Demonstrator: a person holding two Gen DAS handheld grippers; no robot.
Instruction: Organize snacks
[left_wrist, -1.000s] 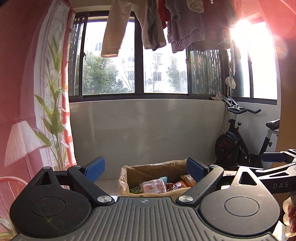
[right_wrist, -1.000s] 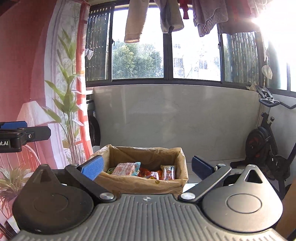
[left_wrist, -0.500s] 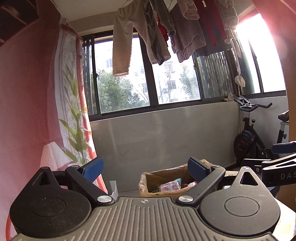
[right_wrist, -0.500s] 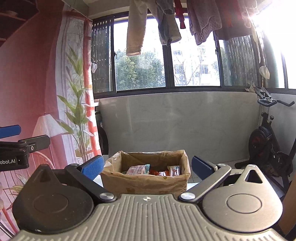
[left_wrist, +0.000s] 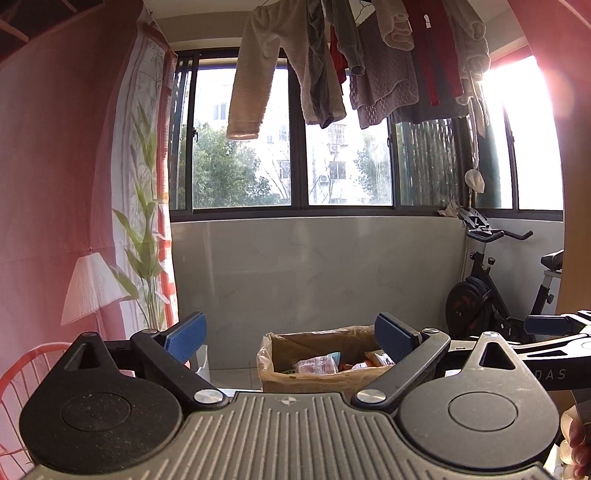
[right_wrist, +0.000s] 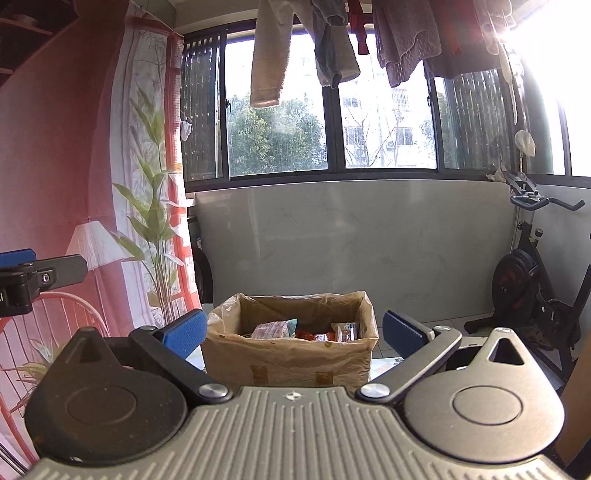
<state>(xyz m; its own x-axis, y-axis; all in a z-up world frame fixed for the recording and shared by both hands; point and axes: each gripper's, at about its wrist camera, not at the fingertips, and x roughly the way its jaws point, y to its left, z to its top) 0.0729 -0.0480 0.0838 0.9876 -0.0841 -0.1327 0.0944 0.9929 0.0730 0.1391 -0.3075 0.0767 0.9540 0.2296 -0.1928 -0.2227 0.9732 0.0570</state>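
Observation:
A brown cardboard box (right_wrist: 291, 356) lined with clear plastic stands ahead in the right wrist view and holds several snack packets (right_wrist: 273, 329). It also shows in the left wrist view (left_wrist: 314, 380), lower and to the right of centre, with packets (left_wrist: 316, 365) inside. My left gripper (left_wrist: 290, 338) is open and empty, well back from the box. My right gripper (right_wrist: 293, 332) is open and empty, level with the box front. The right gripper's arm (left_wrist: 546, 334) shows at the right edge of the left wrist view.
A grey half wall (right_wrist: 351, 240) under windows lies behind the box. An exercise bike (right_wrist: 532, 280) stands at the right. A curtain with a plant print (right_wrist: 155, 206) hangs at the left. Laundry (left_wrist: 332, 62) hangs overhead. A white container (left_wrist: 202, 360) sits left of the box.
Both grippers have drawn back and tilted up. The box now looks smaller and farther away. Both stay open and empty.

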